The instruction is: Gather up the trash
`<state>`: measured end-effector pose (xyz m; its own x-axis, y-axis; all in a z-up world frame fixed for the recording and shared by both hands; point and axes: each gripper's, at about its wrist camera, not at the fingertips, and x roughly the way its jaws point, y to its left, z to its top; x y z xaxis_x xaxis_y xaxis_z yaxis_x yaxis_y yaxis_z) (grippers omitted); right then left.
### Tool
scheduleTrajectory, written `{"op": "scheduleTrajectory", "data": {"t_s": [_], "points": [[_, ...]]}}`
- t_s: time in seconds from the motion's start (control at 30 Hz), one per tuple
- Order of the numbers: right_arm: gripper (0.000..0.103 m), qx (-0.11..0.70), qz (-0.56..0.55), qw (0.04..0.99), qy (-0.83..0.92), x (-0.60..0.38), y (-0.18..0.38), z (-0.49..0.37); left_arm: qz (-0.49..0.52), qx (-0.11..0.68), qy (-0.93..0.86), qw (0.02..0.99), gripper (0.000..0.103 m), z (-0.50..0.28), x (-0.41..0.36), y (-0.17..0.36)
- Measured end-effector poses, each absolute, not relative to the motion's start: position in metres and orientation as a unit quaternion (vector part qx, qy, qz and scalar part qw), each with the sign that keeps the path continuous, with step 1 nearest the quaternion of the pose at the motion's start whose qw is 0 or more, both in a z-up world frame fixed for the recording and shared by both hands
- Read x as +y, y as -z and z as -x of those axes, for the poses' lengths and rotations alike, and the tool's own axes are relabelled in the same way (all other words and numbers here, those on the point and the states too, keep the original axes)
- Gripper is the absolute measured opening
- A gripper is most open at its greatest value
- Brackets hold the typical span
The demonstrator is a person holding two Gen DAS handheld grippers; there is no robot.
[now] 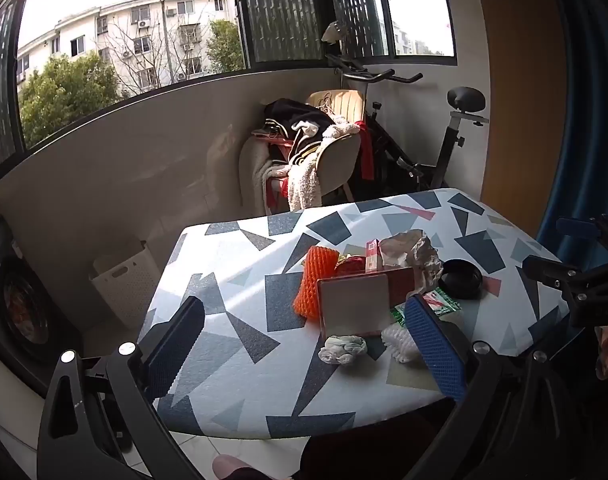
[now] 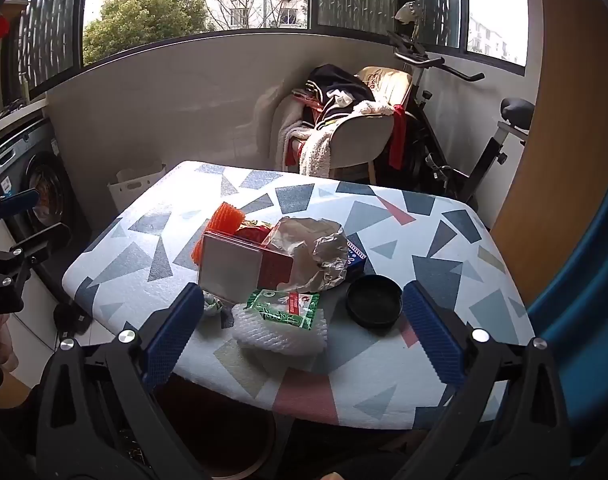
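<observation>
Hovering spread and empty, left tool (image 1: 304, 320), right tool (image 2: 304, 312), trash pile (image 2: 279, 264) on table (image 2: 444, 280) just ahead between fingers

The table cover (image 2: 151, 256) is white with grey, navy and a few pink triangles. On it lie an orange foam net (image 1: 315, 285), a white foam net (image 2: 277, 334), a green-and-red wrapper (image 2: 284, 309), crumpled silver-grey paper (image 2: 318, 254), a red box (image 2: 277, 270) and a black lid (image 2: 374, 301). Both grippers' pads (image 2: 432, 338) are blue.
</observation>
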<state>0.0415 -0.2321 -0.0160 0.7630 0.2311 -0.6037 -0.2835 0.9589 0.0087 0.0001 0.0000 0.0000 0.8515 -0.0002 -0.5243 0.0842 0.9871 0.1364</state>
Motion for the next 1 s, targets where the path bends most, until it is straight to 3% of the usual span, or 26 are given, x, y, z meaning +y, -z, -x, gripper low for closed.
{"op": "scheduleTrajectory", "data": {"t_s": [1.0], "points": [[0.097, 0.314, 0.058, 0.938, -0.132, -0.2296, 0.0179, -0.0395, -0.082, 0.274, 0.023, 0.958, 0.098, -0.0019, 0.0005, 0.0028]]}}
